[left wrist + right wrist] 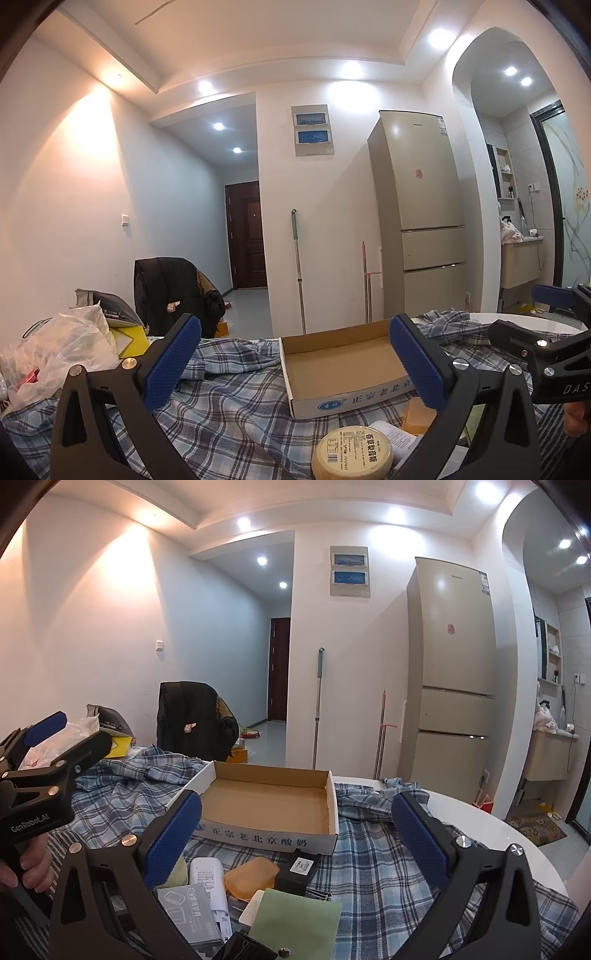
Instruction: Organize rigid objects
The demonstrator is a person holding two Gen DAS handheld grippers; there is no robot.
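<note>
A: Entry. Left gripper, black frame with blue ribbed pads, is held above the blue-and-white plaid cloth; fingers spread wide, nothing between them.

B: Right gripper, same build: also wide apart, holding nothing. It hovers over the clutter at the near edge of the cloth.

A: The shallow open cardboard tray with a white printed front sits on the cloth just beyond both tools. Inside shows bare brown card.

B: Loose items lie in front of the tray: round cream-coloured tin with a printed label, translucent orange soap-like block, white rectangular device with small print, pale green flat card, grey printed carton, small black box with a white sticker.

A: Orange block touches the black box and the white device.

B: Backdrop: tall beige refrigerator, crumpled clear plastic bag at the table's left.
</note>
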